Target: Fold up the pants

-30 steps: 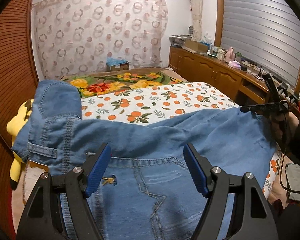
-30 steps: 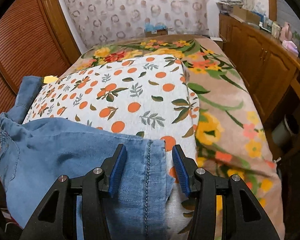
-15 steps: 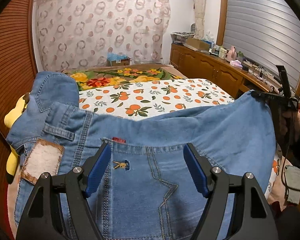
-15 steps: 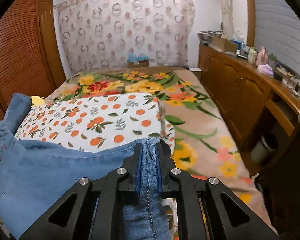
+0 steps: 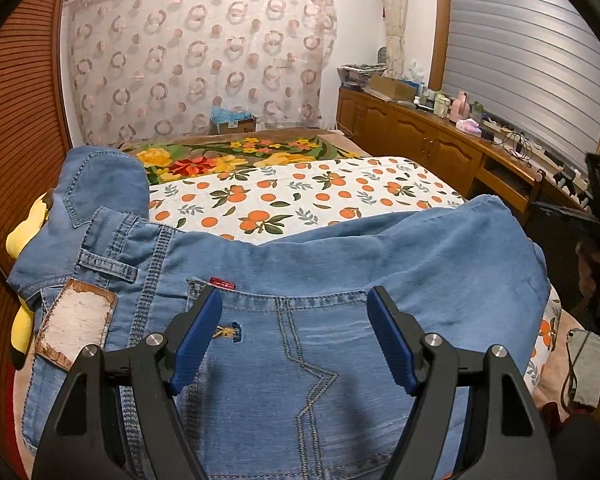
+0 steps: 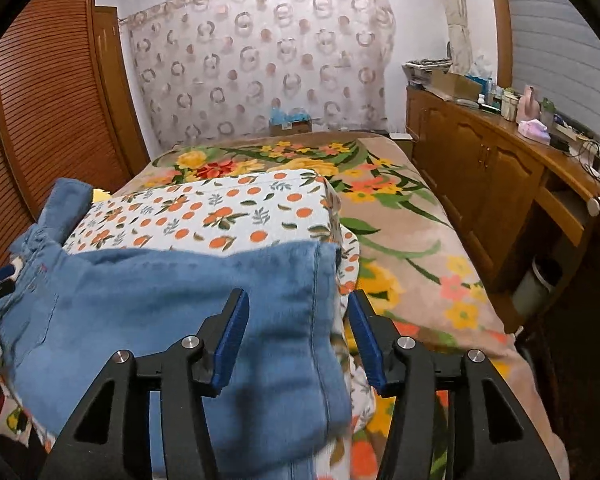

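Note:
Light blue jeans [image 5: 340,264] lie across the near end of the bed, waistband with a white leather patch [image 5: 74,322] at the left. My left gripper [image 5: 296,336] is open above the back pocket area, holding nothing. In the right wrist view the jeans' leg fold [image 6: 204,300] lies on the orange-print sheet. My right gripper [image 6: 296,334] is open, its fingers on either side of the leg's right seam edge, not gripping it. The right gripper also shows at the far right of the left wrist view [image 5: 596,208].
An orange-print white sheet [image 5: 300,200] covers a floral blanket [image 6: 412,240] on the bed. A yellow plush toy [image 5: 24,232] lies at the left edge. Wooden cabinets [image 6: 480,168] with clutter run along the right. A louvred wardrobe [image 6: 40,120] stands at the left.
My right gripper closed on the leg fold, lifted it, and has now opened and released it. The jeans dropped back onto the bed. The left gripper stayed open.

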The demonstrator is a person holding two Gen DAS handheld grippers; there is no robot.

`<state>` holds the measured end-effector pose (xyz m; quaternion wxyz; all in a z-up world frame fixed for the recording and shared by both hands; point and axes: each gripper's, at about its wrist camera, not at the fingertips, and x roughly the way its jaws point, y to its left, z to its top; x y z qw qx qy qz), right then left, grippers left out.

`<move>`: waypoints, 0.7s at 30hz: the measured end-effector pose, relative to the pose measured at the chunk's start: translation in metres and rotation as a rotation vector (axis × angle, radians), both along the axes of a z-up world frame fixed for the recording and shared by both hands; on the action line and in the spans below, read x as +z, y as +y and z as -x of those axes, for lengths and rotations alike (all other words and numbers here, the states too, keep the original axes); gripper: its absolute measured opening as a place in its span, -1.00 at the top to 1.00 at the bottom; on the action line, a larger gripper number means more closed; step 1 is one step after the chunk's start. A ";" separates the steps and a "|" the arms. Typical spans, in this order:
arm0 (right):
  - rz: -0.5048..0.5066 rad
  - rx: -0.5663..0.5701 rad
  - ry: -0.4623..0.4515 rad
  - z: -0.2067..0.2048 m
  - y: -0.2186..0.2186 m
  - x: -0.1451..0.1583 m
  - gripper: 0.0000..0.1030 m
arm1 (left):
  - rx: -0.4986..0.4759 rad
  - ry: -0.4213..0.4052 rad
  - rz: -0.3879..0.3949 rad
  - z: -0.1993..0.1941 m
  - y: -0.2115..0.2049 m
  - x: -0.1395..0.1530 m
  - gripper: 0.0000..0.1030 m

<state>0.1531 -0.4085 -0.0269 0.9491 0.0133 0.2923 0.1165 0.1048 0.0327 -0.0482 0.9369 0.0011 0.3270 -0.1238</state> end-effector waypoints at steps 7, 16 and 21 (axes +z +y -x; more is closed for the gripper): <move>-0.017 -0.016 -0.008 0.031 -0.009 -0.002 -0.25 | -0.004 0.001 -0.004 0.003 -0.011 -0.001 -0.47; -0.051 -0.029 0.023 0.043 -0.007 -0.011 -0.25 | -0.030 0.012 0.003 0.004 -0.033 -0.004 -0.47; -0.051 -0.019 0.046 0.040 -0.006 -0.014 -0.25 | -0.043 0.020 -0.001 0.006 -0.042 -0.006 -0.47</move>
